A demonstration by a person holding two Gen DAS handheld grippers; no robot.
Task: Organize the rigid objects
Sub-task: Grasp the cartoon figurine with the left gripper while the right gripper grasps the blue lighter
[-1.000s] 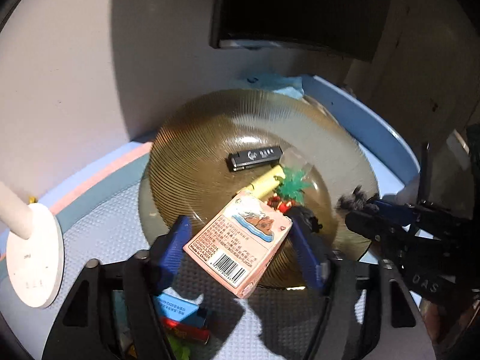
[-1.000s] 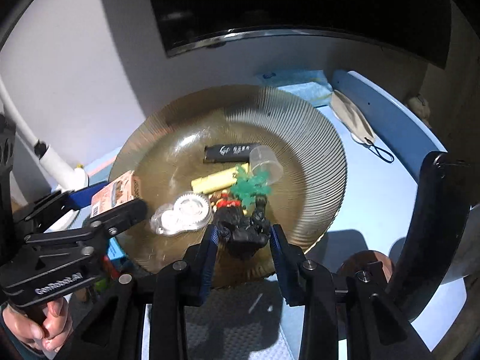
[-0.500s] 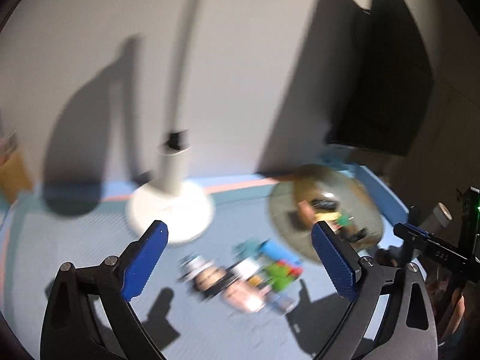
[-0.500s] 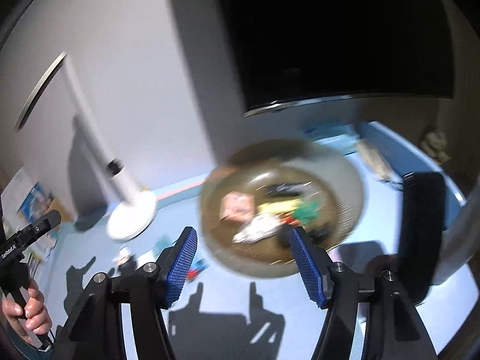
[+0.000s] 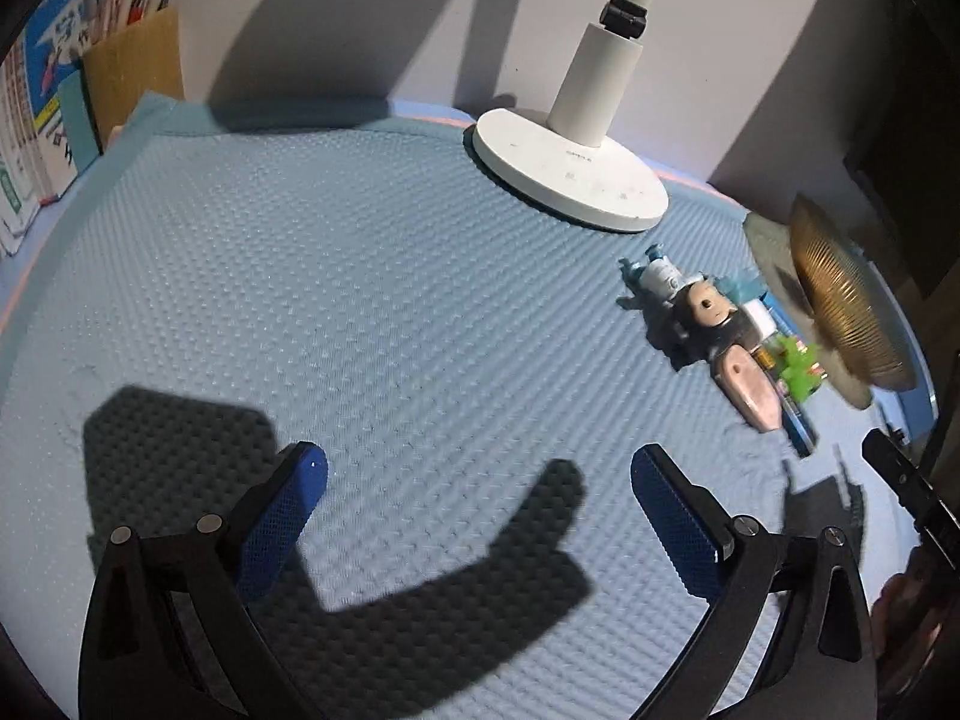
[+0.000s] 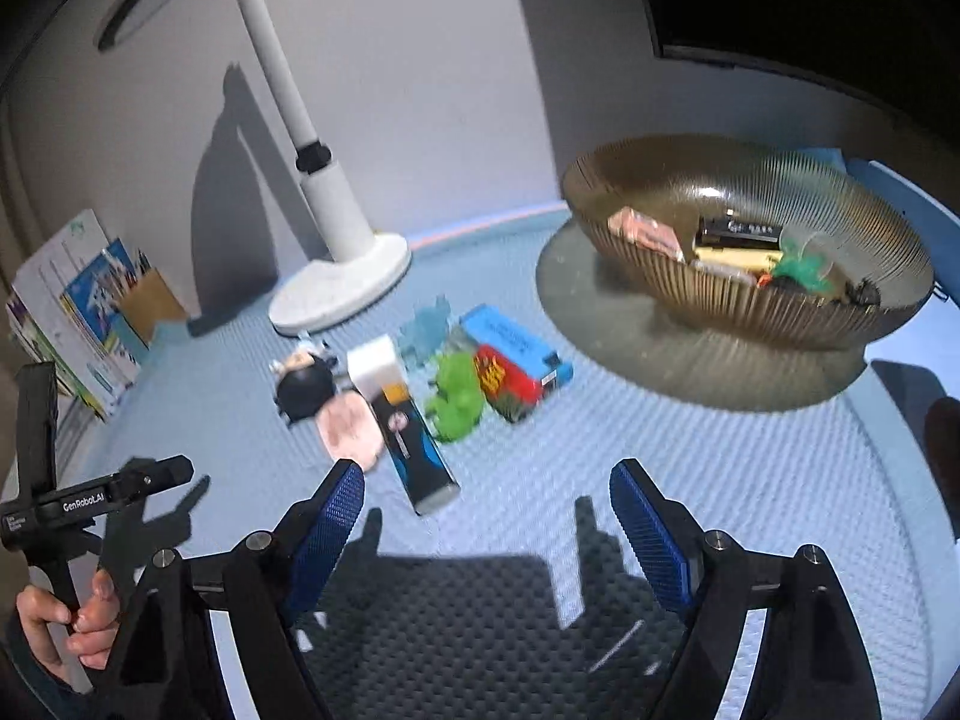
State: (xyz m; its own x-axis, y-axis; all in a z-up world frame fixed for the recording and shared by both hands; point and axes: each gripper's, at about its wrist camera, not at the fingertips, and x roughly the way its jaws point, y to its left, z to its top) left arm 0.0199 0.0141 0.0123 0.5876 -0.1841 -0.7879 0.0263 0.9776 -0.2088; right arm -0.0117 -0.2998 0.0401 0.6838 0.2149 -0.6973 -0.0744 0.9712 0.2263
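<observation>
A ribbed amber glass bowl (image 6: 780, 300) stands at the right on the blue mat and holds a pink carton (image 6: 645, 229), a black stick (image 6: 741, 232) and other small items. A cluster of loose things lies left of it: a dark-haired figurine (image 6: 303, 384), a green toy (image 6: 456, 396), a blue box (image 6: 519, 345), a red pack (image 6: 504, 384), a long black box (image 6: 411, 447). The cluster also shows in the left wrist view (image 5: 720, 330). My right gripper (image 6: 486, 516) is open and empty, just in front of the cluster. My left gripper (image 5: 477, 495) is open and empty over bare mat.
A white desk lamp (image 6: 342, 276) stands behind the cluster, its base in the left wrist view (image 5: 570, 174). Books and a cardboard pencil holder (image 5: 129, 72) stand at the far left. The bowl's edge (image 5: 840, 306) shows at the left wrist view's right side.
Both grippers have let go of their items into the bowl and pulled back and left. They now hang open over the mat, with the bowl further away.
</observation>
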